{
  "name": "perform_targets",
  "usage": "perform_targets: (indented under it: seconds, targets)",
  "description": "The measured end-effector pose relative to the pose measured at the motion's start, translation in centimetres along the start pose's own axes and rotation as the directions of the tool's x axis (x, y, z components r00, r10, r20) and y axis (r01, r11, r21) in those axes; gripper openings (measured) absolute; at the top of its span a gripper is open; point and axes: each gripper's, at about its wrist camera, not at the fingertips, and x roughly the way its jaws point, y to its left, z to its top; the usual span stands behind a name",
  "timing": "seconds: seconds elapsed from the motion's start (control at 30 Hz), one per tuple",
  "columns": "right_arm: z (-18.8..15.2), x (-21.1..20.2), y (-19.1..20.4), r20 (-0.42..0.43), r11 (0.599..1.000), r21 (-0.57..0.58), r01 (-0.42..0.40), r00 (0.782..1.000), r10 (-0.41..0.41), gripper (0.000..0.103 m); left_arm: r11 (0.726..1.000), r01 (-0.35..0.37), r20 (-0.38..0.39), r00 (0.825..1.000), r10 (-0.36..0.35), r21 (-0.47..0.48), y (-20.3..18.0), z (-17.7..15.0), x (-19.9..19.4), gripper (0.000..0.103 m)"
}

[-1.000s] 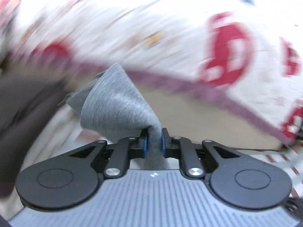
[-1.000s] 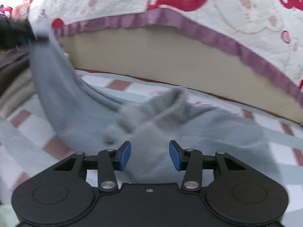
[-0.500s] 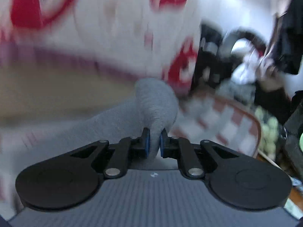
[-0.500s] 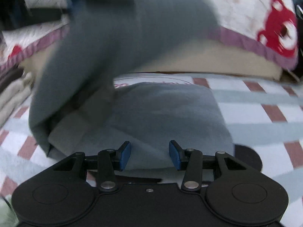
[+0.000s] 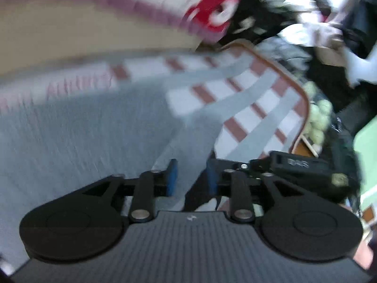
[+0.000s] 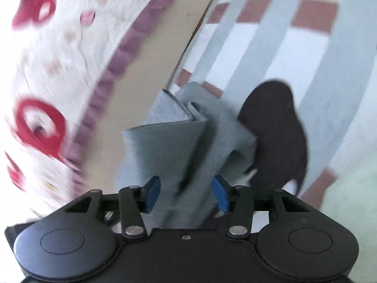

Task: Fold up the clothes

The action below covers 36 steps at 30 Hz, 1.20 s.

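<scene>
Left wrist: left gripper [image 5: 191, 176] spread, empty, grey garment [image 5: 77, 129] flat on checked cloth [image 5: 254, 99] toward its left side; right wrist: right gripper [image 6: 186, 194] spread astride the folded garment [image 6: 169, 146] — fold looks laid, next probably pinch and tidy.

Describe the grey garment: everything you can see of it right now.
The grey garment is soft, heathered knit cloth, folded into several layers whose stacked edges show in the right wrist view. It lies on the checked sheet beside the quilt's purple border. The right gripper is open, its blue pads either side of the cloth without clamping it. In the blurred left wrist view the garment spreads flat, and the left gripper is open above its edge.
</scene>
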Motion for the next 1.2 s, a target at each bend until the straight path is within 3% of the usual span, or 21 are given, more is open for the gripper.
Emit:
perform_targets:
  seconds: [0.07, 0.2, 0.27, 0.37, 0.4, 0.43, 0.47, 0.53, 0.6, 0.67, 0.7, 0.8, 0.87, 0.93, 1.03, 1.1, 1.17, 1.2]
  targets:
    - [-0.4, 0.2, -0.4, 0.008, 0.998, 0.037, -0.050, 0.999, 0.050, 0.058, 0.999, -0.030, 0.061, 0.998, 0.028, 0.031, 0.6, 0.6, -2.9, 0.055]
    - [-1.2, 0.6, -1.0, 0.037, 0.987, 0.086, -0.134, 0.991, 0.131, 0.064, 0.982, -0.188, 0.088, 0.979, 0.184, 0.034, 4.2, -1.4, -4.9, 0.055]
    - [-1.3, 1.1, -1.5, 0.030, 0.988, 0.095, -0.124, 0.992, 0.121, 0.066, 0.968, -0.252, 0.087, 0.964, 0.250, 0.016, 6.3, -3.2, -4.8, 0.055]
    - [-1.5, 2.2, -1.3, 0.023, 0.997, 0.074, -0.027, 0.999, 0.026, 0.067, 0.946, -0.325, 0.077, 0.943, 0.324, 0.005, 8.6, -5.6, -4.3, 0.053]
    - [-1.6, 2.2, -1.0, 0.035, 0.999, 0.035, -0.014, 0.999, 0.013, 0.060, 0.942, -0.334, 0.079, 0.940, 0.332, 0.025, 8.9, -6.0, -4.3, 0.053]
    - [-1.6, 2.3, -0.2, 0.053, 0.999, -0.032, -0.012, 0.999, 0.013, 0.016, 0.948, -0.318, 0.099, 0.944, 0.315, 0.019, 9.0, -5.8, -4.8, 0.053]
    - [-1.7, 2.3, 0.9, 0.063, 0.994, -0.114, -0.004, 0.998, 0.012, 0.012, 0.955, -0.298, 0.123, 0.948, 0.295, 0.008, 9.0, -5.5, -5.4, 0.053]
    - [-2.0, 2.2, 4.8, 0.084, 0.940, -0.336, 0.055, 0.996, -0.028, 0.012, 0.969, -0.248, 0.187, 0.951, 0.247, -0.015, 9.1, -4.8, -6.8, 0.055]
    - [-2.3, 2.1, 8.5, 0.125, 0.841, -0.527, 0.125, 0.990, -0.069, 0.012, 0.979, -0.205, 0.231, 0.951, 0.204, -0.024, 9.2, -4.5, -7.4, 0.055]
    - [-1.9, 2.3, 10.6, 0.164, 0.761, -0.625, 0.174, 0.982, -0.090, 0.011, 0.988, -0.152, 0.208, 0.967, 0.149, -0.003, 9.5, -4.7, -6.9, 0.055]
    - [-1.6, 2.6, 11.3, 0.183, 0.722, -0.659, 0.209, 0.976, -0.116, 0.011, 0.992, -0.120, 0.157, 0.981, 0.115, 0.027, 9.7, -5.0, -6.1, 0.055]
    - [-0.4, 4.9, 8.8, 0.183, 0.700, -0.633, 0.330, 0.943, -0.280, 0.012, 0.990, -0.109, 0.011, 0.994, 0.108, 0.085, 10.0, -6.3, -3.0, 0.051]
    - [-0.2, 6.3, 6.8, 0.163, 0.690, -0.613, 0.384, 0.917, -0.365, 0.014, 0.991, -0.110, -0.007, 0.994, 0.111, 0.071, 10.0, -6.4, -2.3, 0.051]
    - [-0.7, 7.2, 6.3, 0.173, 0.644, -0.636, 0.425, 0.892, -0.417, 0.014, 0.992, -0.111, -0.023, 0.993, 0.113, 0.063, 9.9, -6.4, -1.9, 0.051]
    - [-0.7, 7.0, 6.9, 0.230, 0.600, -0.633, 0.488, 0.860, -0.456, 0.033, 0.989, -0.113, -0.021, 0.993, 0.115, 0.093, 9.8, -6.8, -2.2, 0.053]
    - [-0.5, 6.5, 7.3, 0.305, 0.557, -0.597, 0.577, 0.806, -0.508, 0.041, 0.987, -0.111, -0.020, 0.993, 0.114, 0.112, 9.7, -7.0, -2.3, 0.053]
    - [-0.9, 5.9, 8.3, 0.425, 0.461, -0.567, 0.683, 0.722, -0.547, 0.040, 0.988, -0.098, -0.032, 0.994, 0.102, 0.120, 9.5, -7.1, -2.4, 0.053]
    - [-1.2, 5.6, 8.9, 0.470, 0.421, -0.565, 0.710, 0.696, -0.543, 0.039, 0.988, -0.091, -0.038, 0.995, 0.096, 0.123, 9.5, -7.2, -2.4, 0.054]
